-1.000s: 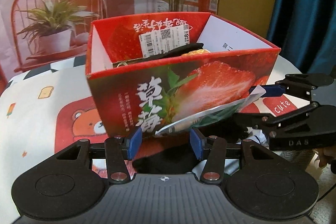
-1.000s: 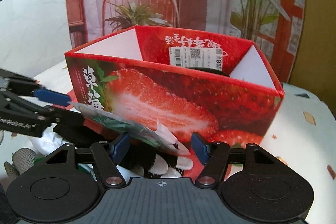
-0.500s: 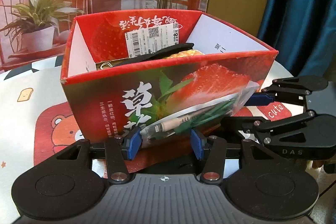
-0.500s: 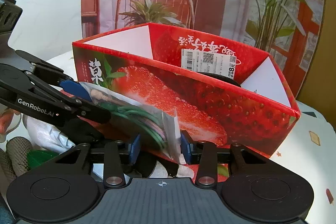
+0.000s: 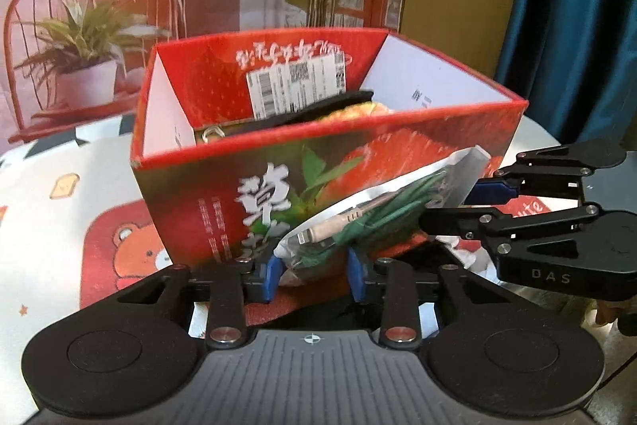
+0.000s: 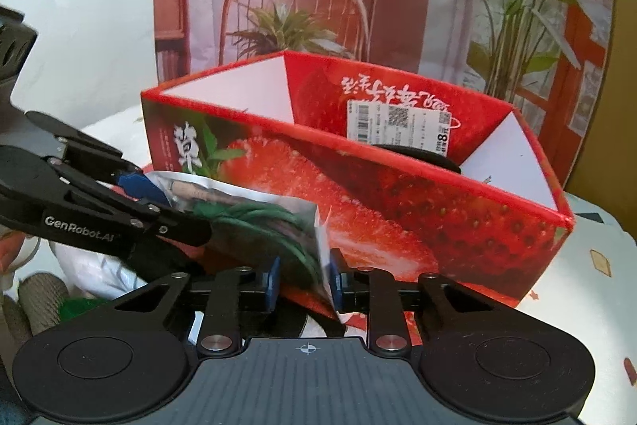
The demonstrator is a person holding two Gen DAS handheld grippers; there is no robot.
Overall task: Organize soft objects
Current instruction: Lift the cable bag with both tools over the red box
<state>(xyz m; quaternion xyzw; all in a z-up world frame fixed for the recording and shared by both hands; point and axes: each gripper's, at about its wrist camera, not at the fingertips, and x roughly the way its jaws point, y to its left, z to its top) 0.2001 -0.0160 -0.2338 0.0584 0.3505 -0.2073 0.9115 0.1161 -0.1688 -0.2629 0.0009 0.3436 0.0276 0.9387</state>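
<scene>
Strawberry box (image 5: 302, 162), standing open on the cartoon tablecloth (image 5: 59, 210), is being approached by the clear pouch of green cable (image 5: 370, 222), which is now being carried tilted just in front of the box's near wall rather than lying low as a second ago, so a drop into the box is judged to be next. Both ends are being pinched: the left gripper (image 5: 312, 271) and the right gripper (image 6: 304, 279) are each closing on the pouch, from wider jaws before. Items already inside are being hidden by the wall, and the pouch's contents are being blurred.
</scene>
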